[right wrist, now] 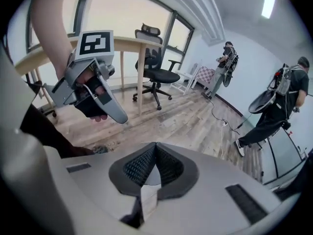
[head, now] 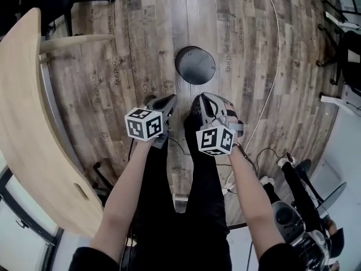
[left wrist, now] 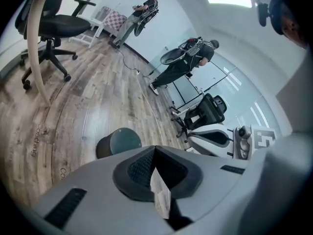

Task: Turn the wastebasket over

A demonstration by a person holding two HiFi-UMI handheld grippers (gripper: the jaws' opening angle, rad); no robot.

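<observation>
The wastebasket (head: 195, 65) is a dark grey round bin standing on the wooden floor with a flat closed face turned up. In the left gripper view the wastebasket (left wrist: 119, 142) sits just beyond my jaws, apart from them. My left gripper (head: 168, 100) and right gripper (head: 204, 101) hang side by side above the floor, nearer to me than the bin and touching nothing. Both are shut with nothing between the pads, as the left gripper (left wrist: 155, 149) and right gripper (right wrist: 155, 146) show in their own views. In the right gripper view the left gripper (right wrist: 116, 115) is to the left.
A curved wooden table (head: 22, 123) runs down the left side. An office chair (right wrist: 159, 75) stands behind it. A thin cable (head: 271, 83) crosses the floor on the right, with gear (head: 293, 219) at the lower right. Two people (left wrist: 188, 58) with equipment stand farther off.
</observation>
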